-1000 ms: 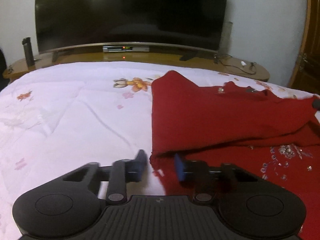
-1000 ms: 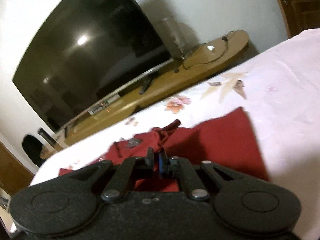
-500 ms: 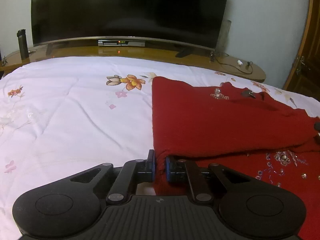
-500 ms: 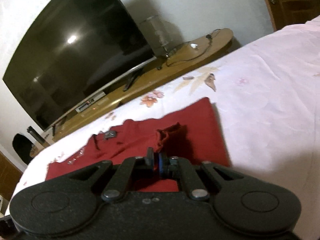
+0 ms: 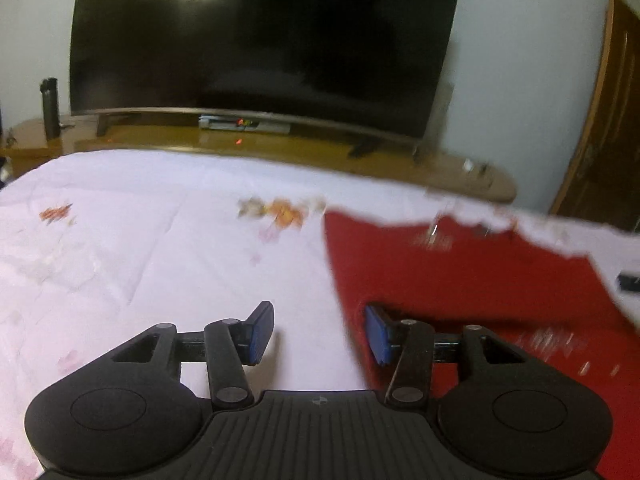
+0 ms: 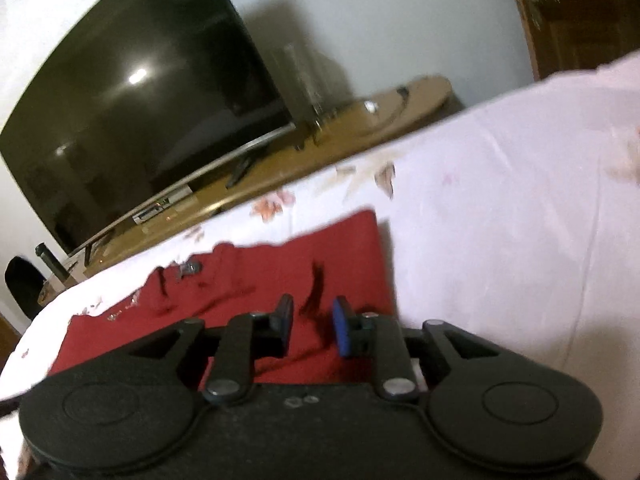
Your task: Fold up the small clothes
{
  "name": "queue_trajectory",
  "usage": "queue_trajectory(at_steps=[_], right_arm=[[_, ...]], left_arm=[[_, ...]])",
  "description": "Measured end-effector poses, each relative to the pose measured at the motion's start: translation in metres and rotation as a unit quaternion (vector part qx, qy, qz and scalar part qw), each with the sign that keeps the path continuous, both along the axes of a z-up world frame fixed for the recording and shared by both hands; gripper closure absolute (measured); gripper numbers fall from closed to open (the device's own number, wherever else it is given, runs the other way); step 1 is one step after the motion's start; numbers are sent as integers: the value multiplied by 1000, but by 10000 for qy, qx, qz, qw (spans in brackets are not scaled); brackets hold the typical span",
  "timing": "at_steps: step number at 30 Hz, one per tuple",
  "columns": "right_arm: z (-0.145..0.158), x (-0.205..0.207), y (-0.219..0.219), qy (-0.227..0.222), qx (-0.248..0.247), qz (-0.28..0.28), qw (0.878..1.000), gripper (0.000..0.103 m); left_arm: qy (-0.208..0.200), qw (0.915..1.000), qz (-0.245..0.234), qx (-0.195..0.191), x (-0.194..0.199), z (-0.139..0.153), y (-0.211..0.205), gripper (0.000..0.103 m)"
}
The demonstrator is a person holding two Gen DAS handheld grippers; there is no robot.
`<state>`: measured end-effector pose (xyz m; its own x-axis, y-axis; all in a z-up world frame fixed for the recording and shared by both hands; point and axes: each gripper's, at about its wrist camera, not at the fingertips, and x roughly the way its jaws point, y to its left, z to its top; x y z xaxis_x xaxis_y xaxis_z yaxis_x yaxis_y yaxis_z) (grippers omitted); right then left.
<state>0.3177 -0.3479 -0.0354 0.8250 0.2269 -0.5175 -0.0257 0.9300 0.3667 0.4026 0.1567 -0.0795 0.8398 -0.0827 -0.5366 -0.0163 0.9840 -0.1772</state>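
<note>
The red garment [image 5: 460, 280] lies folded on the floral white bedsheet [image 5: 160, 248], in front of the television [image 5: 260, 40]. The left gripper [image 5: 318, 334] is spread wide and holds nothing, straddling the garment's left edge. The right gripper [image 6: 312, 326] is parted above the cloth, also empty.

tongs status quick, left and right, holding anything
Left tongs: open, holding nothing, at the left edge of the red top.
Right tongs: open, holding nothing, over the red top.
</note>
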Motion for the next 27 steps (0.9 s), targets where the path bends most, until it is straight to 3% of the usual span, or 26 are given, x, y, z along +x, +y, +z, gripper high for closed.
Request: queue_trajectory(at_steps=[5,10,14,17,19,21,23,25,27], right_arm=[[5,25,17,-103,-238,312,9992,81],[1,34,37,-128,-657,630,9958,81],[-4,47,48,-44,-550,903,9944,81],[-10,54,77,-21,-929,1361,9863,78],[-19,60,96,-3,-1393,1615,9770,72],[-28,61,103,-177,-2105,1398,9674,77],[-29,70,79,-53,-1719,867,9813,93],[-28,72,67,37,-1558,737,9850,93],[-26,72,76,18,-1891,893,9779,91]], left_arm=[[-161,9993,-319,-126,51,15,-28,54],[-320,9979,-448,-349,57,25,-41,54],[28,9978,-639,-181,91,3,-56,54],[230,9984,-477,193,111,-25,-62,54],[148,9989,-437,127,113,-34,-59,54],[143,9995,-291,41,113,-33,-55,54],[120,9996,-247,-65,110,-35,-50,54],[126,9995,-242,-148,111,-35,-46,54],[162,9996,-221,-87,111,-31,-48,54]])
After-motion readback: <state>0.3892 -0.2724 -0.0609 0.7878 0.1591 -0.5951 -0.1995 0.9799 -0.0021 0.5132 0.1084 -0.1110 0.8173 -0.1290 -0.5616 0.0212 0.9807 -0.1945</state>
